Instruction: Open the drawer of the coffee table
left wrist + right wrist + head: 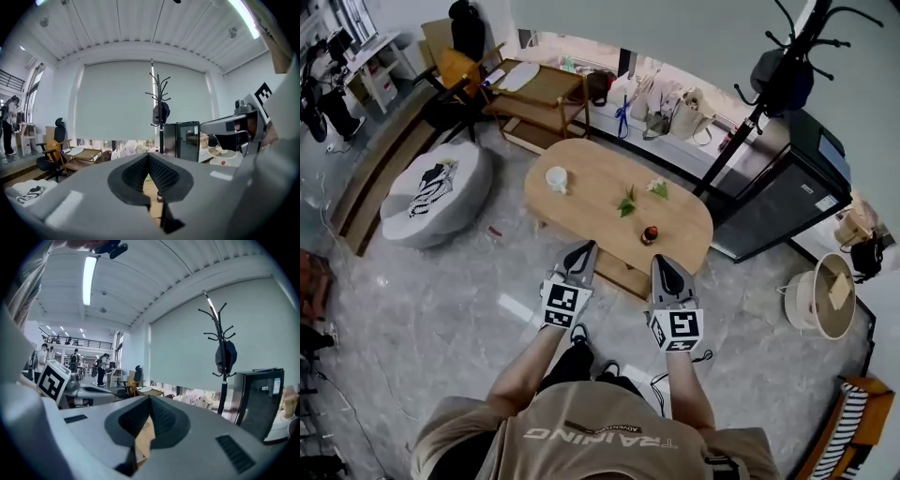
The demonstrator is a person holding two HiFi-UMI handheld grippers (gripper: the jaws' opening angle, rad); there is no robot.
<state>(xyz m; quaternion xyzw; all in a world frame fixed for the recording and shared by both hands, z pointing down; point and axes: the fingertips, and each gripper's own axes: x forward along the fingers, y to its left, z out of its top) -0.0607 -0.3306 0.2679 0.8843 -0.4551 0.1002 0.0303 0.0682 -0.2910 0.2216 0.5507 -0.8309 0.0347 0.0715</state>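
I am holding my left fingers [579, 255] pressed together on nothing, hanging above the near long edge of the table [591, 173]. Between my two hands, ahead and well below, the drawer [622, 278] is showing as a pale wooden strip under that edge. It seems closed, its front running along the table's length. My right fingers [668, 274] are likewise clamped empty, about equally near it.

Wore tan T-shirt [600, 441], white lettering [598, 434]. Grey left gripper [584, 247] and right gripper [662, 261] carried black ribbed pads [163, 175], black-and-white marker cubes [565, 303].
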